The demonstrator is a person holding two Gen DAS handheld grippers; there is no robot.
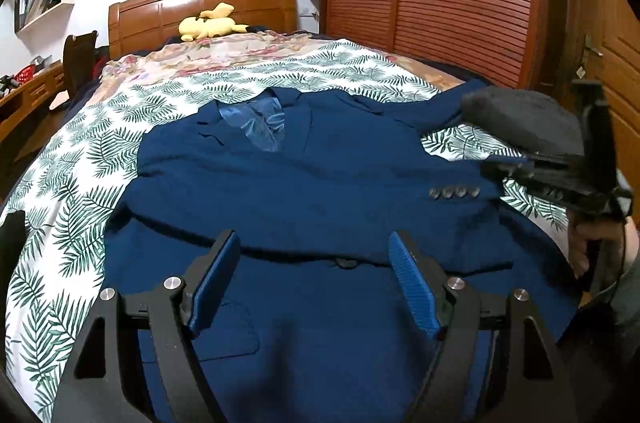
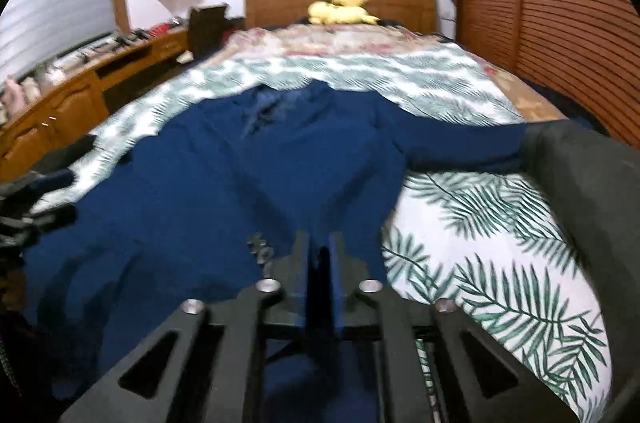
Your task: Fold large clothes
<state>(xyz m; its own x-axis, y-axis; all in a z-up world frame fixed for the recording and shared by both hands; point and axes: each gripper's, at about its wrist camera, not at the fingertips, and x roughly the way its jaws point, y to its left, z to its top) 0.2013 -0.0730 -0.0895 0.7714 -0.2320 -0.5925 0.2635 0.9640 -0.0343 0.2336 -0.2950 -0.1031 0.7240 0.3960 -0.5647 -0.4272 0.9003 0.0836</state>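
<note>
Right gripper (image 2: 320,255): jaws together, pinching the sleeve cuff (image 2: 288,243) of the blue suit jacket (image 1: 304,183) near its row of buttons (image 1: 454,191). Left gripper (image 1: 316,263): jaws apart, nothing between them, hovering over the jacket's lower front. Jacket lies face-up, spread across the leaf-print bedsheet (image 1: 80,191), collar toward the headboard (image 1: 208,7). Judgement: sleeve fold in hand. Carry the cuff low and flat across the chest; the left could pin the body cloth so it does not drag. Right view blurred; grip depth unclear.
</note>
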